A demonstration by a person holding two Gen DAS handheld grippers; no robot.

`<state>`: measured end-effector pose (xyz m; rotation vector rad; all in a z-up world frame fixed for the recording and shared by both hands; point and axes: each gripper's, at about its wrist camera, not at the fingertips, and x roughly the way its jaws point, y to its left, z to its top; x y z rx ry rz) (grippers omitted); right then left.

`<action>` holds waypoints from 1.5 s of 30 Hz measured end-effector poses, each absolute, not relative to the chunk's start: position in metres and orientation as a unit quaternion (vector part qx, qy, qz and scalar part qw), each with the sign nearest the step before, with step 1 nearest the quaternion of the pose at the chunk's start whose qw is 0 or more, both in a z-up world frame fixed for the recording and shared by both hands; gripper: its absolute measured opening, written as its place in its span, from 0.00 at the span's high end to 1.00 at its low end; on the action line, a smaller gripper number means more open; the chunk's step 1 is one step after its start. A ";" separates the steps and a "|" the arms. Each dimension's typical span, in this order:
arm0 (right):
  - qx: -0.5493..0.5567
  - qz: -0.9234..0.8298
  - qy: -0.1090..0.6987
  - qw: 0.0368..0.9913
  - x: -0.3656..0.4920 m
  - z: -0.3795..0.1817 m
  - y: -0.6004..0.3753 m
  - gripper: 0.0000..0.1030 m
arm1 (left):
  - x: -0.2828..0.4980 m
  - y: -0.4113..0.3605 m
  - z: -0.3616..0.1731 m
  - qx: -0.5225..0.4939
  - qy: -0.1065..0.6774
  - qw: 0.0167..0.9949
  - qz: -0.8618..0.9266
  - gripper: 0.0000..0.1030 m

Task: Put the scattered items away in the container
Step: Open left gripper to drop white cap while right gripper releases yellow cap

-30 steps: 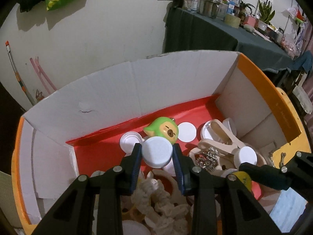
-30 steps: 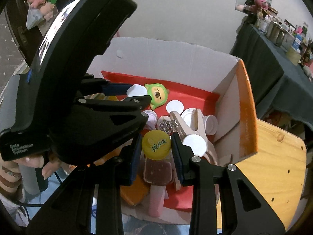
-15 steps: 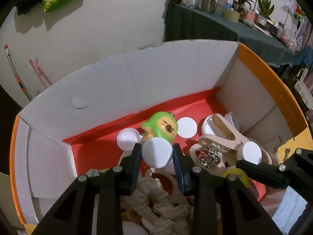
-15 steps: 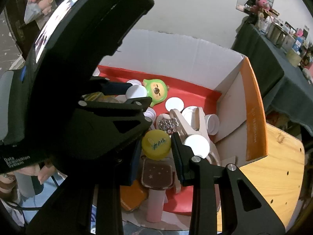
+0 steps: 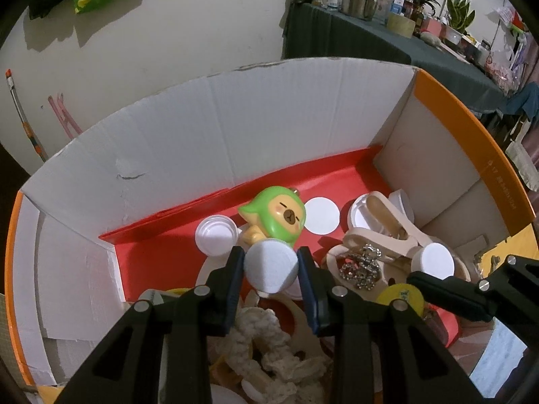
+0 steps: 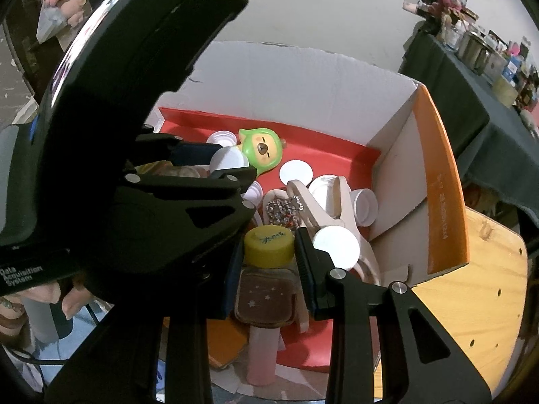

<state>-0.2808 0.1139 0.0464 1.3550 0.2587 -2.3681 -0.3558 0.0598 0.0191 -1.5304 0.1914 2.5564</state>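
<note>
The left gripper (image 5: 271, 271) is clamped on a white cap (image 5: 271, 270), its two blue-padded fingers (image 5: 234, 269) pressing the cap's sides. It holds the cap above the inside of the cardboard box (image 5: 215, 134), over the red floor (image 5: 161, 262) near the box's middle. Just beyond the cap lies a green toy figure (image 5: 278, 213) with a small brown face, tipped on its side. A white lid (image 5: 216, 234) sits to the figure's left and a flat white disc (image 5: 322, 215) to its right. Below the left gripper, a cream scrunchie (image 5: 269, 353) lies bunched among other things.

The right gripper (image 6: 268, 252) grips a small jar by its yellow cap (image 6: 268, 247); the brown body of the jar (image 6: 264, 298) hangs between the fingers. It is held over the near part of the box, above a pink tube (image 6: 262, 353) and an orange piece (image 6: 224, 341). Beside it to the right sits another white cap (image 6: 337, 247), resting on a beige clip (image 6: 320, 208) that carries a sparkly charm (image 6: 284, 208). More white lids (image 6: 363, 207) lie near the box's right wall, which has an orange edge (image 6: 444, 181). The box stands on a wooden table (image 6: 471, 303). From the right wrist view, the left gripper's black body fills the left side, with the white cap close against the green toy.
</note>
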 end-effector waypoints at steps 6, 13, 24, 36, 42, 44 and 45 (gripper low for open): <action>0.488 -0.845 0.093 0.199 -0.283 0.044 0.116 0.68 | -0.354 0.058 0.021 -0.512 0.058 0.081 0.853 0.63; 0.483 -0.849 0.088 0.198 -0.283 0.047 0.117 0.44 | -0.351 0.055 0.021 -0.512 0.056 0.083 0.853 0.60; 0.483 -0.849 0.088 0.197 -0.284 0.046 0.120 0.40 | -0.347 0.049 0.027 -0.507 0.053 0.083 0.857 0.47; 0.476 -0.852 0.088 0.199 -0.278 0.047 0.117 0.36 | -0.349 0.047 0.031 -0.504 0.047 0.077 0.859 0.44; 0.473 -0.854 0.084 0.200 -0.275 0.050 0.115 0.33 | -0.349 0.046 0.034 -0.503 0.045 0.077 0.860 0.44; 0.471 -0.855 0.083 0.199 -0.276 0.051 0.115 0.31 | -0.349 0.046 0.036 -0.504 0.044 0.078 0.859 0.44; 0.470 -0.856 0.083 0.200 -0.276 0.051 0.115 0.31 | -0.348 0.046 0.036 -0.503 0.044 0.079 0.860 0.44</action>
